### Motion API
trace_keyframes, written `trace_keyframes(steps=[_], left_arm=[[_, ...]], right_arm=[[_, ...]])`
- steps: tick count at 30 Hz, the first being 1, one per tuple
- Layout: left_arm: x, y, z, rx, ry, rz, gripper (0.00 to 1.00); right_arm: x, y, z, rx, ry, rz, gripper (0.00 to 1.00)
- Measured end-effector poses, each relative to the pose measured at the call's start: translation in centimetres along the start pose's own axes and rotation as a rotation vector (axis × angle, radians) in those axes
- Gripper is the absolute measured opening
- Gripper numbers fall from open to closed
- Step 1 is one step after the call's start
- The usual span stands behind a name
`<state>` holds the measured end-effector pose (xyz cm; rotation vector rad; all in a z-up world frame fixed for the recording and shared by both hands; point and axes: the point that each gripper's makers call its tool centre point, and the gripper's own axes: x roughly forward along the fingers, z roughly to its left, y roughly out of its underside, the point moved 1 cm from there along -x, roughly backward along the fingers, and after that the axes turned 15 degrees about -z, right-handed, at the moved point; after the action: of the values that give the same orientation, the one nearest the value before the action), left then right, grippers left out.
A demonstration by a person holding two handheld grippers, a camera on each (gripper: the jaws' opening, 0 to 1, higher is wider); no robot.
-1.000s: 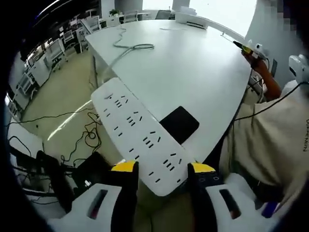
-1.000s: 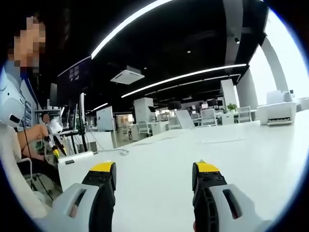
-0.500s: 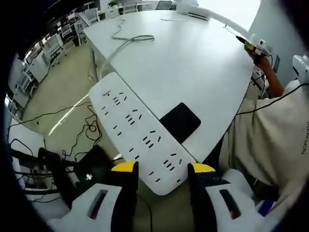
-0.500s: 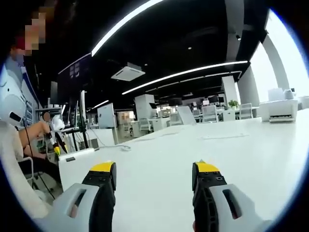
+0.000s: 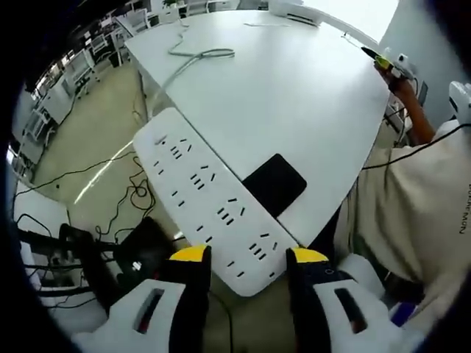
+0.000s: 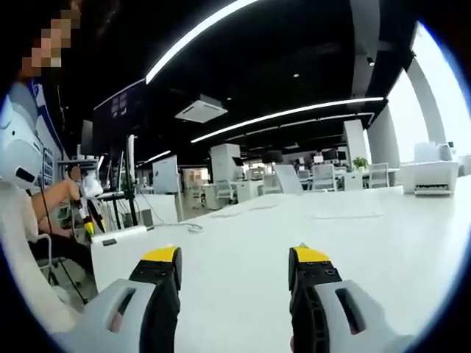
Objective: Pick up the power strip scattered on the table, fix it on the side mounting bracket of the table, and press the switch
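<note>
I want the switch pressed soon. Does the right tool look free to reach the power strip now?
Probably yes. The right tool is open over bare table, and the power strip lies off to its side with nothing between.

one piece of print shows in the left gripper view: small dark letters running vertically on the person's beige shirt [image 5: 412, 213], at about 3 o'clock by the picture's edge. they are too small and bent to read with certainty. no legible mark shows on the power strip [image 5: 210, 202]. nothing in the right gripper view can be read.
</note>
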<state>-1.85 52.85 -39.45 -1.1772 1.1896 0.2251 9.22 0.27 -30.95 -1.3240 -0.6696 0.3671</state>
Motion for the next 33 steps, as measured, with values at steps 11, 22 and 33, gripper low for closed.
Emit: trace_keyframes(steps=[11, 22, 33], left_arm=[[0.2, -0.1, 0.0, 0.002, -0.001, 0.050, 0.46], [0.1, 0.0, 0.0, 0.003, 0.002, 0.041, 0.46], [0.1, 0.0, -0.1, 0.010, 0.006, 0.048, 0.46]], right_arm=[[1.2, -1.2, 0.7, -0.007, -0.033, -0.018, 0.40], [2.7, -1.4, 2.0, -0.018, -0.081, -0.023, 0.26], [4.0, -1.6, 3.2, -0.027, -0.117, -0.018, 0.21]])
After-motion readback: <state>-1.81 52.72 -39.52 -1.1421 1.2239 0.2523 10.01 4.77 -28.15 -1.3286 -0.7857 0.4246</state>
